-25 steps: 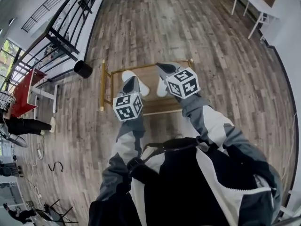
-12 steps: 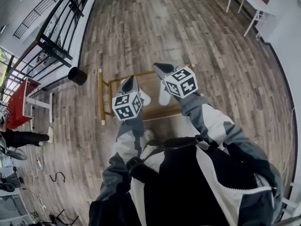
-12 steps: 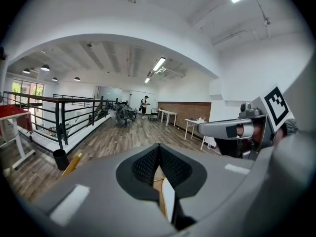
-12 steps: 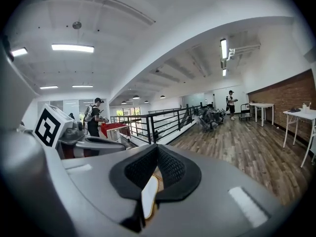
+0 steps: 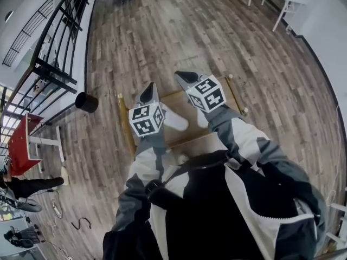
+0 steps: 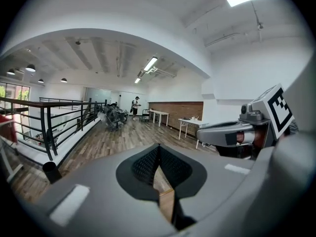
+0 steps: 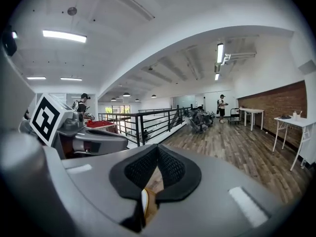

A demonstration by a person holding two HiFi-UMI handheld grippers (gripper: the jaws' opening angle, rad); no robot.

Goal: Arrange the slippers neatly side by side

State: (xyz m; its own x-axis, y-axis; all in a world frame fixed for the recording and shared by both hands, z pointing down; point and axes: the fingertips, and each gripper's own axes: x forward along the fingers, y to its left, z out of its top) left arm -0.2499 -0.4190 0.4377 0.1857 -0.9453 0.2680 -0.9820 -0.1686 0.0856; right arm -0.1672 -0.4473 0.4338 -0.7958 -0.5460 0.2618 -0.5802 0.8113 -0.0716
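White slippers (image 5: pixel 176 121) lay on low wood rack (image 5: pixel 170 99), below & between both grippers. Left gripper (image 5: pixel 147 91) & right gripper (image 5: pixel 183 78) were shut, empty. Visible slipper's long axis ran diagonally; left gripper prob. nearer.

An open, loft-style office floor: wood-plank floor (image 5: pixel 179 31), black metal railing (image 7: pixel 148 125) along one edge, white tables (image 7: pixel 296 127), a brick wall (image 7: pixel 281 100), ceiling strip lights (image 7: pixel 217 53).

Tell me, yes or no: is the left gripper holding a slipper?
No: the left gripper has its jaws shut on each other, with nothing between them.
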